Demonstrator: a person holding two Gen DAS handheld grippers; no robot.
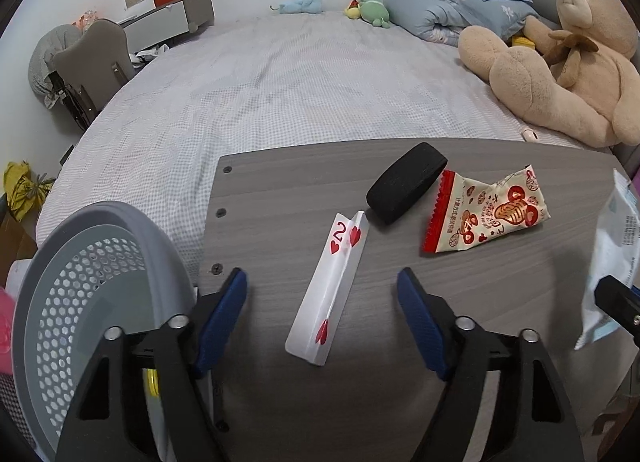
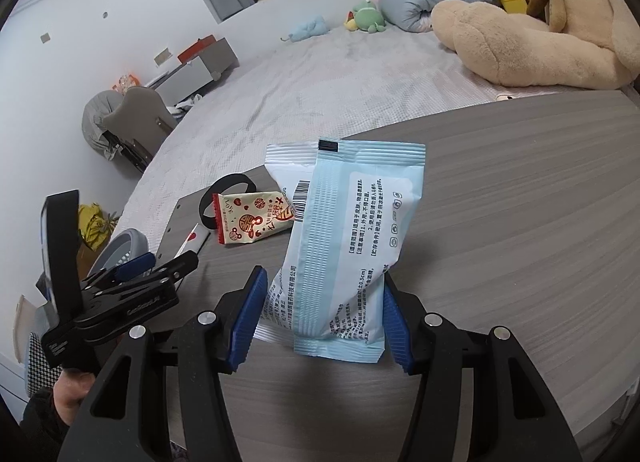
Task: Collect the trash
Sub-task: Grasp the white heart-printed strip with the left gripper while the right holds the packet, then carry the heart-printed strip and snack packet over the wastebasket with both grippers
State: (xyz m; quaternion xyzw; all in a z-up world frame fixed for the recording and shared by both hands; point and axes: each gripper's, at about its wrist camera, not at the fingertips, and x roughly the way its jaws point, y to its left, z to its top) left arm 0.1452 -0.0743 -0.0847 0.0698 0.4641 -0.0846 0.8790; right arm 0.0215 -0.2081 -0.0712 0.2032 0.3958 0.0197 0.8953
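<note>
Currently, right gripper [image 2: 320,314] closed on light-blue wipes packet [image 2: 344,246]; packet held upright between blue pads, raised above grey wooden table [image 2: 520,242]. Left gripper [image 1: 322,290] spread wide, nothing held, hovering over table. Folded two-of-hearts card [image 1: 326,290] seen lying on table between left fingers. Black oval case [image 1: 406,181] lying just beyond card. Red-and-cream snack wrapper [image 1: 484,217] lying beside case, touching or nearly so. Grey perforated bin [image 1: 92,286] seen off table's left edge, beside bed [image 1: 280,81].
</note>
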